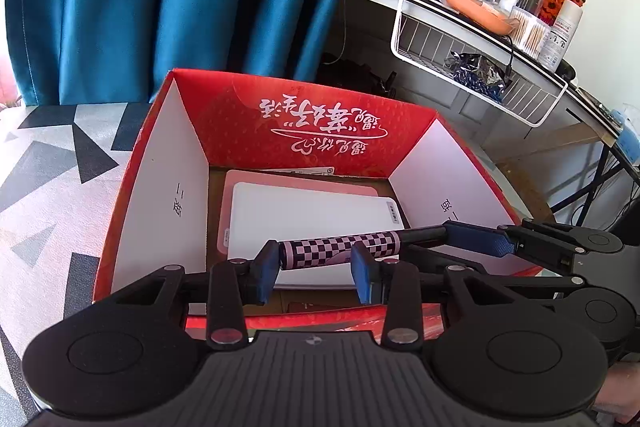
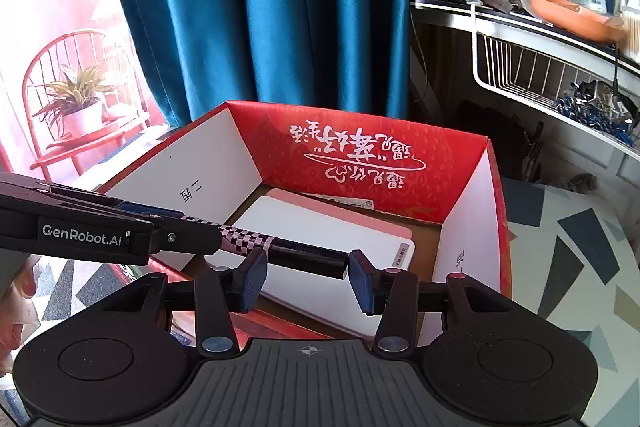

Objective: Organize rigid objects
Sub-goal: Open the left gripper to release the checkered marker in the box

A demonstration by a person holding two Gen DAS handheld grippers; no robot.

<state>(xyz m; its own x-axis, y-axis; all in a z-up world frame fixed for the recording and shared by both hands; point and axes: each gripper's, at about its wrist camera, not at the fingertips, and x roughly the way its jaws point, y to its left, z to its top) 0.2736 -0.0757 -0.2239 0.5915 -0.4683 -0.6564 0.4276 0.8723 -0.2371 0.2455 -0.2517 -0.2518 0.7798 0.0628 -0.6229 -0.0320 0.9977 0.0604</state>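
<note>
Pen [image 1: 340, 247] is lying across both spread hand-held grippers, left [image 1: 316, 277] and right [image 2: 306, 281], over the box [image 1: 308, 123], contact unclear.

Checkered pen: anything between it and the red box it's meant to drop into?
Nothing visible blocks it. The checkered pen is over the open red box, spanning left gripper and right gripper. Below lies only a flat white board on the box floor; it would likely land there.
</note>
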